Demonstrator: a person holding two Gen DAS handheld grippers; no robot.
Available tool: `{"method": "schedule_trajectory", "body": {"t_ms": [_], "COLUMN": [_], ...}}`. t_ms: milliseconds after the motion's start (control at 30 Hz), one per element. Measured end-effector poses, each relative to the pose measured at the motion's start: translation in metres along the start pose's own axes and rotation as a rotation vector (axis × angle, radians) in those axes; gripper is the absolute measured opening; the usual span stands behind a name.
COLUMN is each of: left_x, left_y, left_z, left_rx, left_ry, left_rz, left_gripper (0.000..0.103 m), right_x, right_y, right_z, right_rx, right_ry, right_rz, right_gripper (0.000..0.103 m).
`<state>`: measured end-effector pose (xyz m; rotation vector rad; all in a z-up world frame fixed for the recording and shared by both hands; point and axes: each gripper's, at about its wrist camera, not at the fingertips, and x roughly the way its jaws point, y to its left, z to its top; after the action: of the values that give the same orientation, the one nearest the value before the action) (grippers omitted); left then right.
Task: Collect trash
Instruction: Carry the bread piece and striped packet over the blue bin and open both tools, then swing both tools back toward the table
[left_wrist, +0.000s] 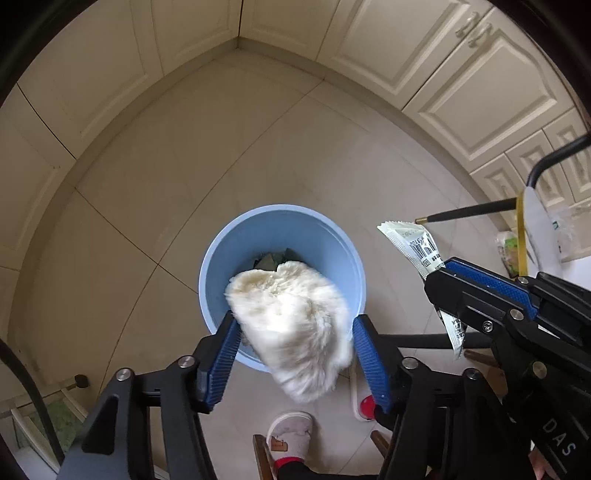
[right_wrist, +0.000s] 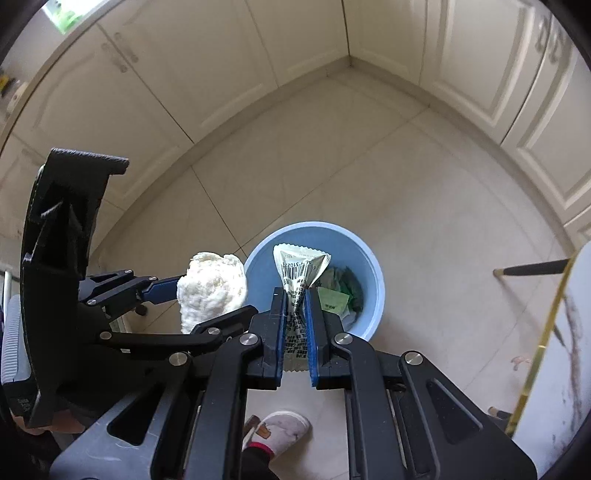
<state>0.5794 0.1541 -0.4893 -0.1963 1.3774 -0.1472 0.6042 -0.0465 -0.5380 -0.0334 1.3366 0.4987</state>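
Cream panelled cabinet doors (left_wrist: 476, 92), matt and framed with raised mouldings, are seen meeting in a corner; metal handles are noted on one pair. The floor (left_wrist: 192, 177) is laid in large pale beige tiles, smooth, with thin dark grout lines.

A round light-blue plastic bin (left_wrist: 218, 254) (right_wrist: 373, 280) stands on the tiles near that corner, smooth-walled and tapering. Crumpled green wrappers (right_wrist: 338, 295) are seen lying inside it, against the far wall in the left wrist view.

A white fluffy lump (left_wrist: 295, 332) (right_wrist: 210, 291), fibrous and rounded, blurred in the left wrist view, is recorded between the fingers of the left gripper (left_wrist: 295, 347) (right_wrist: 207, 299), above the near rim of the bin. The jaws stand apart; whether the ribbed blue pads (left_wrist: 221, 365) press on the lump cannot be told.

A crinkled white foil sachet (left_wrist: 421, 251) (right_wrist: 301, 266), flat, with serrated end seal and printed barcode, is clamped between the blue pads of the right gripper (right_wrist: 297, 306) (left_wrist: 441, 271), its jaws nearly closed on it. The sachet's upper end fans out over the bin's mouth in the right wrist view.

A grey plush slipper (left_wrist: 290, 434) (right_wrist: 282, 430) is seen on the floor below the grippers. A black chair leg with brass tip (left_wrist: 465, 213) is noted to the right.
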Motion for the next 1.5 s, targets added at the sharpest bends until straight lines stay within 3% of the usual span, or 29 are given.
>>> {"method": "schedule_trajectory", "body": {"t_ms": [100,267,400,433,700,833,967,1300,1500], "left_x": [0.000,-0.017,-0.040,-0.046,-0.120,-0.180,-0.231,-0.329,-0.336], "left_y": [0.010,0.034,0.041,0.042,0.032,0.008,-0.018,-0.129,-0.197], "left_z": [0.018,0.027,0.018,0.016,-0.027,-0.058,-0.092,-0.205,-0.294], "left_rx": [-0.029,-0.092,-0.135,-0.143,-0.183,-0.158,-0.136,-0.038,0.037], "left_ry": [0.007,-0.018,-0.055,-0.066,-0.208,-0.347,-0.490,-0.865,-1.068], "left_rz": [-0.010,-0.004,0.008,0.020,0.055,0.092,0.093,0.133,0.168], "left_gripper": [0.068,0.069,0.069,0.069,0.069,0.069,0.070,0.083,0.086], "right_x": [0.006,0.006,0.000,-0.002,-0.072,-0.121,-0.187,-0.353,-0.437], "right_y": [-0.005,-0.008,0.003,0.004,0.041,0.064,0.088,0.137,0.150], "right_z": [-0.004,-0.003,-0.002,-0.002,-0.014,-0.022,-0.037,-0.099,-0.153], "right_rx": [0.023,0.033,0.016,0.015,-0.028,-0.046,-0.066,-0.123,-0.111], "right_ry": [0.005,0.008,-0.005,-0.008,-0.122,-0.204,-0.322,-0.671,-0.849], "right_rz": [0.025,0.050,0.059,0.061,0.004,-0.047,-0.088,-0.249,-0.347], "right_gripper": [0.011,0.013,0.024,0.033,0.066,0.086,0.095,0.103,0.103]}}
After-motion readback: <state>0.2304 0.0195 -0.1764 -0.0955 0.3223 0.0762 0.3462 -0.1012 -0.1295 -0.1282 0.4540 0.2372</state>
